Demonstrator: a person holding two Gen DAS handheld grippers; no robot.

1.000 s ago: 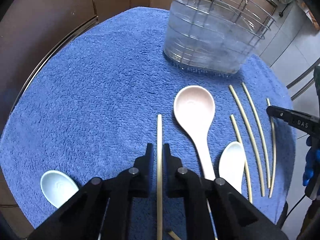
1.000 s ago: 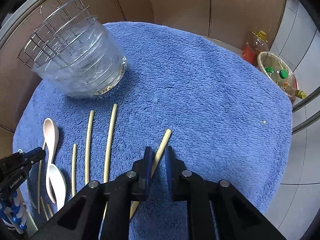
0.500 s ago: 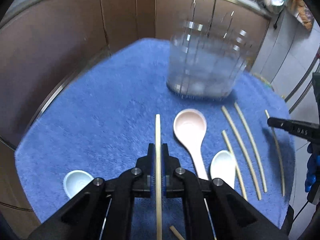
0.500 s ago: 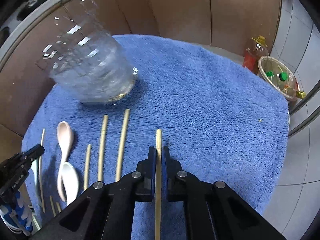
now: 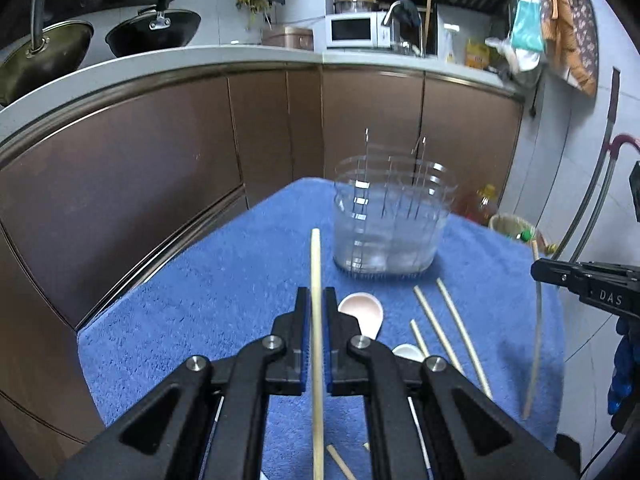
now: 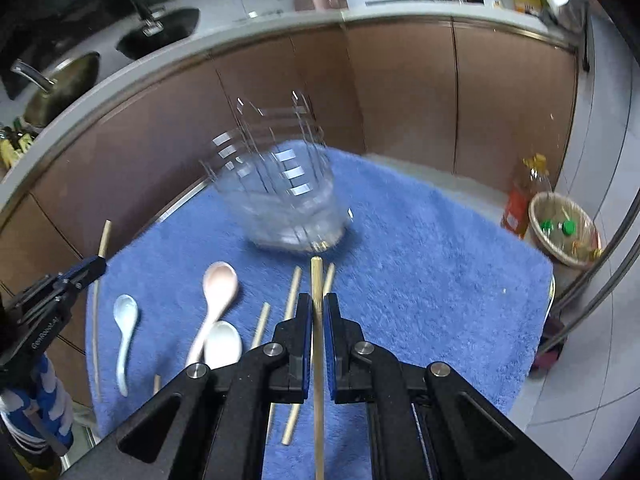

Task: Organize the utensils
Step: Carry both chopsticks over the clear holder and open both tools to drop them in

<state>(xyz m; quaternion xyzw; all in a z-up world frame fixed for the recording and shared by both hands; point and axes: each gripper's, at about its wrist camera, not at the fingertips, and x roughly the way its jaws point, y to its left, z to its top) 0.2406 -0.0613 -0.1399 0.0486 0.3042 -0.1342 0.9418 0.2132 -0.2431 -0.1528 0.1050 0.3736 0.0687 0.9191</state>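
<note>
Both grippers are clamping a chopstick lengthwise between narrow fingers: the left gripper (image 5: 316, 300) is pointing its chopstick (image 5: 315, 280) just left of the wire holder (image 5: 394, 216) ahead; the right gripper (image 6: 317, 306) is aiming its own chopstick (image 6: 317, 284) at the holder's base, looking nearer.

Three spoons (image 6: 218, 280), roughly seven chopsticks (image 6: 293, 296), some half hidden, one wire holder (image 6: 280, 200), one blue towel (image 6: 420, 260)

White capital letters "DAS" stand on the side of the black plastic right gripper (image 5: 560, 274) in the left wrist view. The pale print on the black plastic left gripper (image 6: 86, 270) is too blurred to read.
</note>
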